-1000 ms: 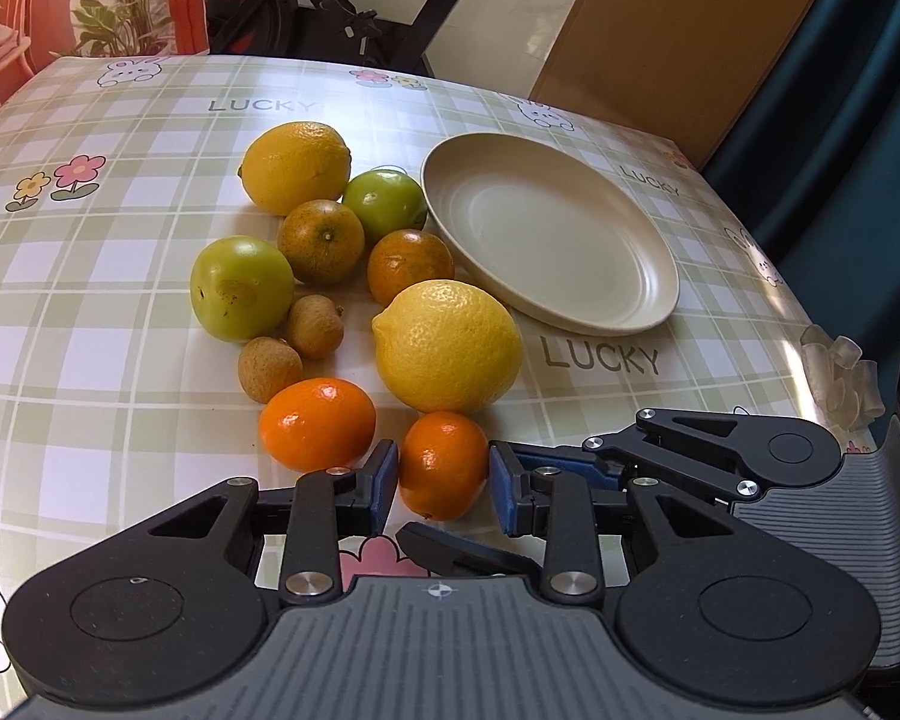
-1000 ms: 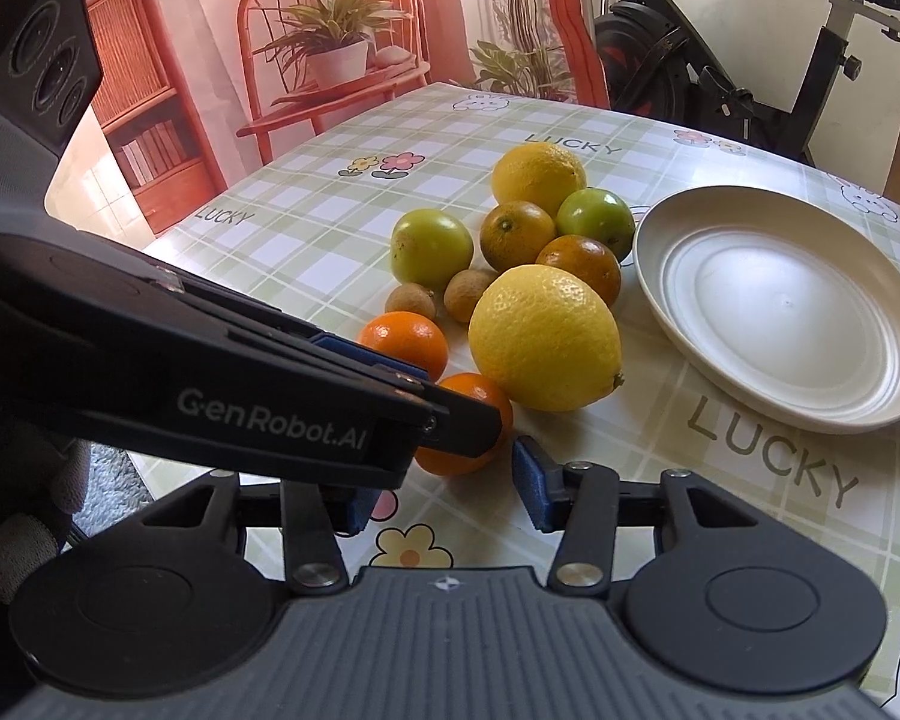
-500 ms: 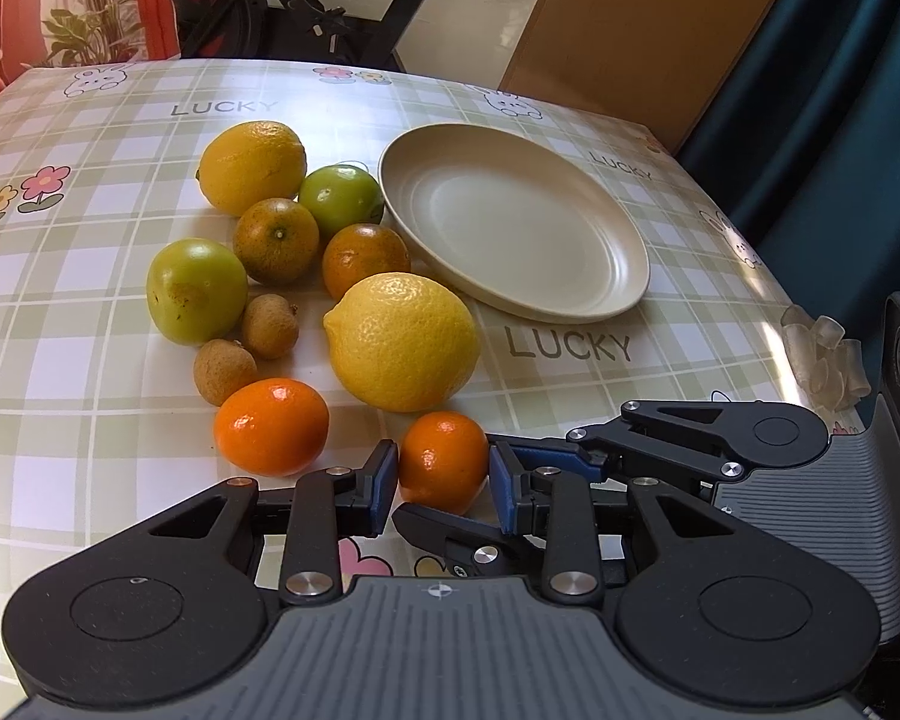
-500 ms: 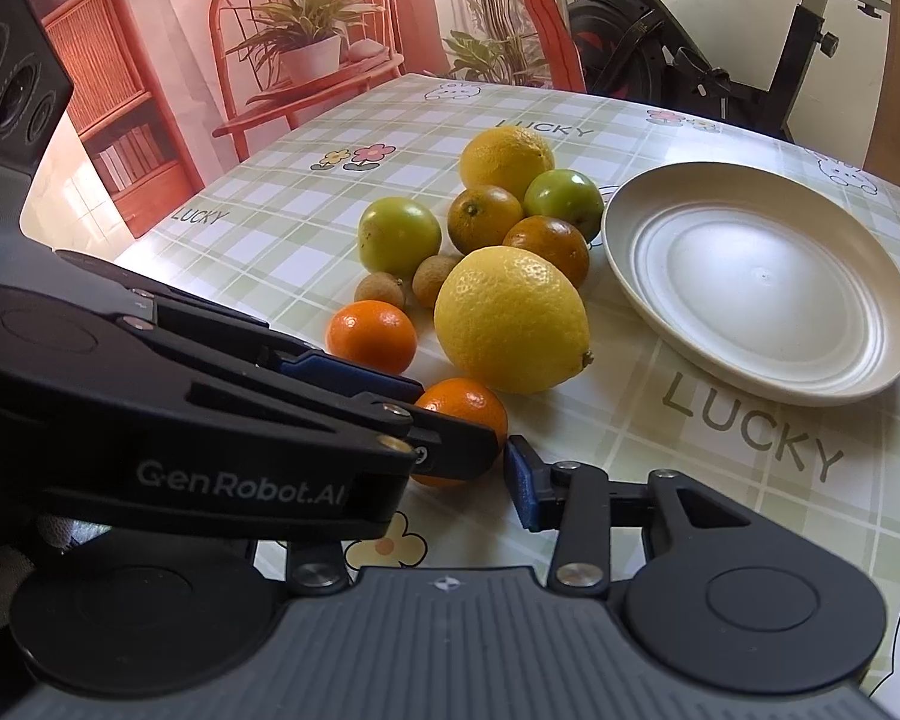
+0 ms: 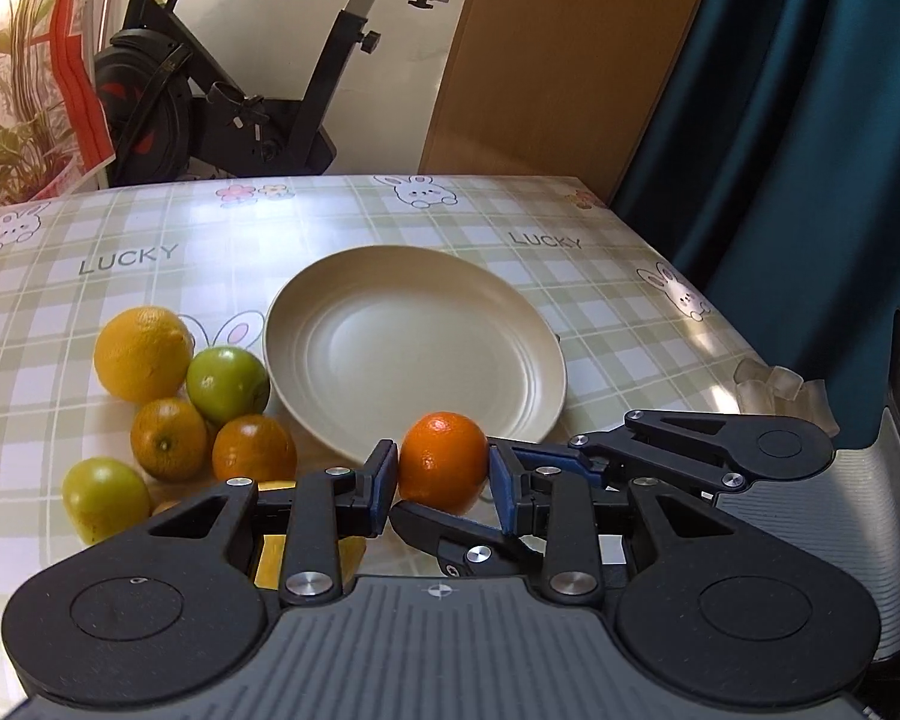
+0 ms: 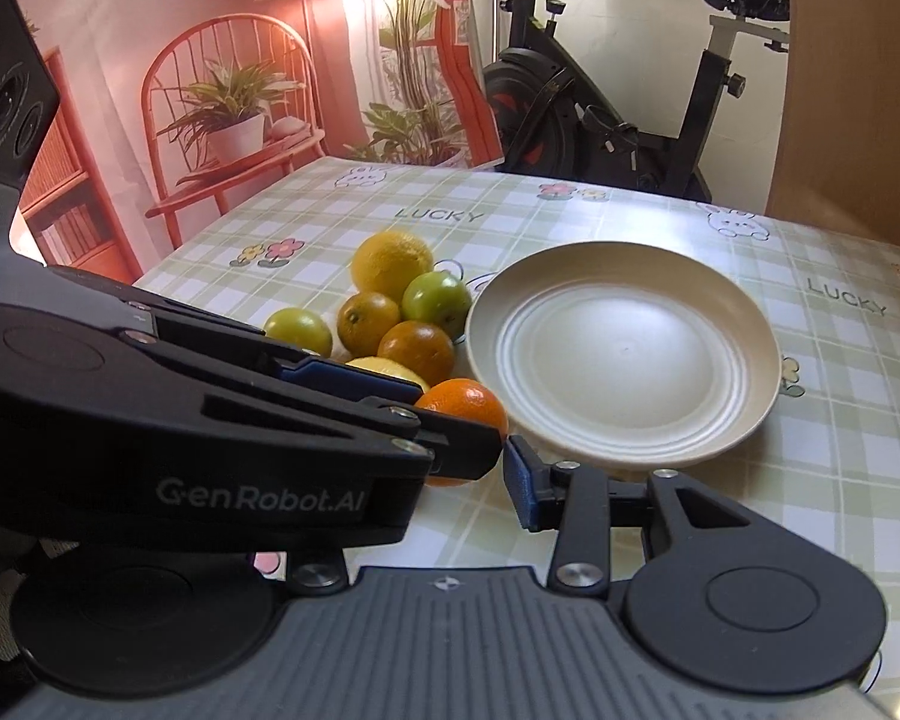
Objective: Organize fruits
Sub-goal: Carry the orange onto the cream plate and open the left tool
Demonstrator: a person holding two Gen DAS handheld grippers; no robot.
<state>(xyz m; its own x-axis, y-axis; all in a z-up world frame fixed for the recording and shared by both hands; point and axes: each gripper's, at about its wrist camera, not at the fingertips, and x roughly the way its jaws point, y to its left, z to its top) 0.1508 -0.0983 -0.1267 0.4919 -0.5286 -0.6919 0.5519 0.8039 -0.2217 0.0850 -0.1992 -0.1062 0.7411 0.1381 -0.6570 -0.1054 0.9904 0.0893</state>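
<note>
One small orange (image 5: 442,461) sits clamped between the jaws of the left gripper (image 5: 444,483), held just short of the near rim of the empty plate (image 5: 414,348). The right gripper (image 6: 504,468) hangs beside it with jaws parted, holding nothing. The orange is nearly round, with no real long axis; which way its stem end faces I cannot tell. Released too early, it would likely catch the rim and roll back across the surface (image 5: 600,300) toward the remaining fruits (image 5: 210,408).
</note>
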